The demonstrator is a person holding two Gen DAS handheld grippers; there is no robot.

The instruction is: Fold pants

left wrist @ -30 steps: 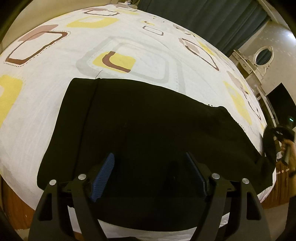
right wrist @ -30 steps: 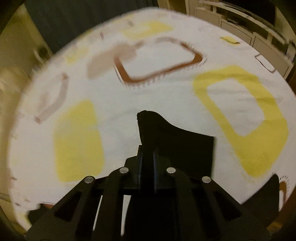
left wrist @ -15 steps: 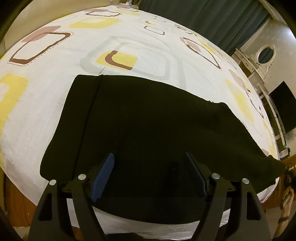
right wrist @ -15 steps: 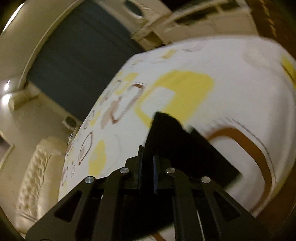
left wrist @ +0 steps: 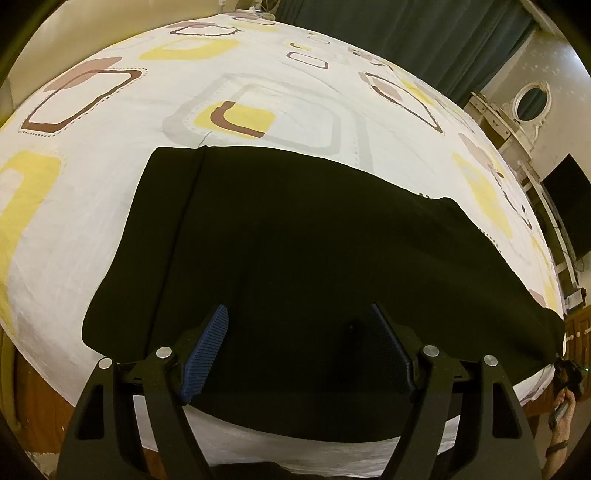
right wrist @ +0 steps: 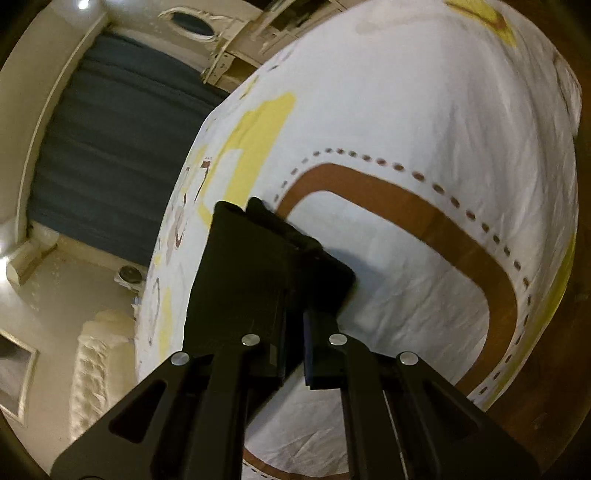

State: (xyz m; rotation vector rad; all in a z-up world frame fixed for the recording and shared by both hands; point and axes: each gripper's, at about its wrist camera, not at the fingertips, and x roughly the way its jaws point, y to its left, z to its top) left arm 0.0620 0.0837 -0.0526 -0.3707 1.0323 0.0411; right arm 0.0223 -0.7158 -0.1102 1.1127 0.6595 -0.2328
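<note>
White bedsheet (left wrist: 110,206) printed with yellow, brown and grey rounded squares covers the bed that fills both views. We see no container in either view.

Left wrist view: our left gripper (left wrist: 297,350) stands wide open, holding nothing. Its blue ribbed fingers (left wrist: 205,354) hover above the near part of the black pants (left wrist: 295,266); whether they touch the cloth we cannot tell. The pants lie flat on the sheet, directly ahead of and between the fingers, extending past them to the left and much further to the right, where one end reaches the bed's edge. Beyond the bed we note a dark teal curtain (left wrist: 406,33), and to the right a cream dresser with an oval mirror (left wrist: 532,101) and a dark screen (left wrist: 569,206).

Right wrist view: our right gripper (right wrist: 293,332) is closed on a bunched end of the pants (right wrist: 251,266), which rises from between the fingers and rests against the sheet (right wrist: 424,110). To the left of the fingers, the curtain (right wrist: 110,147) and a tufted cream surface (right wrist: 92,369) appear.
</note>
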